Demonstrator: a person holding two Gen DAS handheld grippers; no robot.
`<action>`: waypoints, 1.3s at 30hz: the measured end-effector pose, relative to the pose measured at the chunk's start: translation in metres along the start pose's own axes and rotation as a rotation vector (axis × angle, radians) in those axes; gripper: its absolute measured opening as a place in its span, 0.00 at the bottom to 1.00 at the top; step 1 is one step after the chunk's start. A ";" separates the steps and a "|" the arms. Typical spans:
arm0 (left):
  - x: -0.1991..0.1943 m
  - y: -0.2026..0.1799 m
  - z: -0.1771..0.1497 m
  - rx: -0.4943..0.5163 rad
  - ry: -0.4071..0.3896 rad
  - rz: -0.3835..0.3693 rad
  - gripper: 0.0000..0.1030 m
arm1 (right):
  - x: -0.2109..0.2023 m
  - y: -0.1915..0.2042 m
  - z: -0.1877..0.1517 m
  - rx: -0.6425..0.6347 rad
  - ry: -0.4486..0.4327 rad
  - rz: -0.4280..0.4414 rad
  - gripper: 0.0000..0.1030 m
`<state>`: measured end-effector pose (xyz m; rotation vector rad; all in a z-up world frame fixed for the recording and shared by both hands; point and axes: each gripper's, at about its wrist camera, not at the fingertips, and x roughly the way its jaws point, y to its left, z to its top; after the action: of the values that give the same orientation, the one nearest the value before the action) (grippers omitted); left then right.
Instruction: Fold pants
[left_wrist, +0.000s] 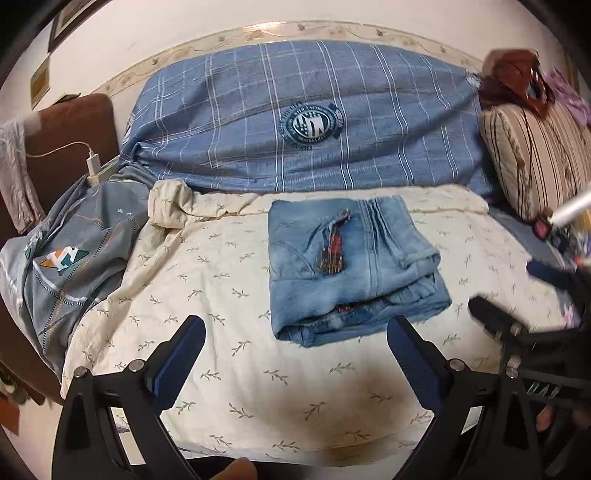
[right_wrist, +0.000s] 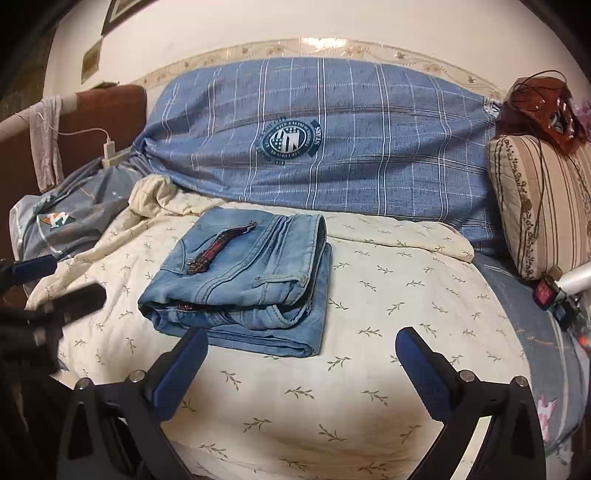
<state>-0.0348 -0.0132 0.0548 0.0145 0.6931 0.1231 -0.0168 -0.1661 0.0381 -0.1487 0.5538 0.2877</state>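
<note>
Lying folded into a thick, near-square packet, the jeans (left_wrist: 351, 269) sit on the cream leaf-print sheet (left_wrist: 229, 295) of the bed, about mid-sheet and in front of the blue plaid duvet (left_wrist: 314, 118). They are pale washed denim, stacked in several layers, with a frayed tear on top showing red plaid lining and a run of parallel seams beside it. A turned-up hem lies across the top layer near the right side.

Inner layers show only as edges along the near fold; how many there are cannot be told. In the left view the right claw (left_wrist: 517, 295) is blurred at the frame's edge, and in the right view the left claw (right_wrist: 55, 284) is likewise smeared.

The packet's slightly longer side runs from the near edge back toward the duvet, with the seams following that line and the stacked open edges facing the cameras.

Both claws hang above the sheet just short of the jeans, fingers spread wide, gripping nothing.
</note>
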 end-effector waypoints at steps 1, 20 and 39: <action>0.002 0.000 -0.002 0.003 0.003 0.001 0.96 | 0.000 0.000 0.002 0.005 0.004 -0.001 1.00; -0.007 0.021 -0.002 -0.065 -0.023 -0.043 0.96 | -0.016 0.022 0.011 -0.079 -0.002 -0.054 1.00; 0.002 0.014 0.010 -0.082 0.020 -0.060 0.96 | -0.013 0.018 0.010 -0.087 0.025 -0.049 1.00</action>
<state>-0.0284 0.0016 0.0614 -0.0858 0.7077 0.0940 -0.0277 -0.1498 0.0524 -0.2499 0.5614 0.2625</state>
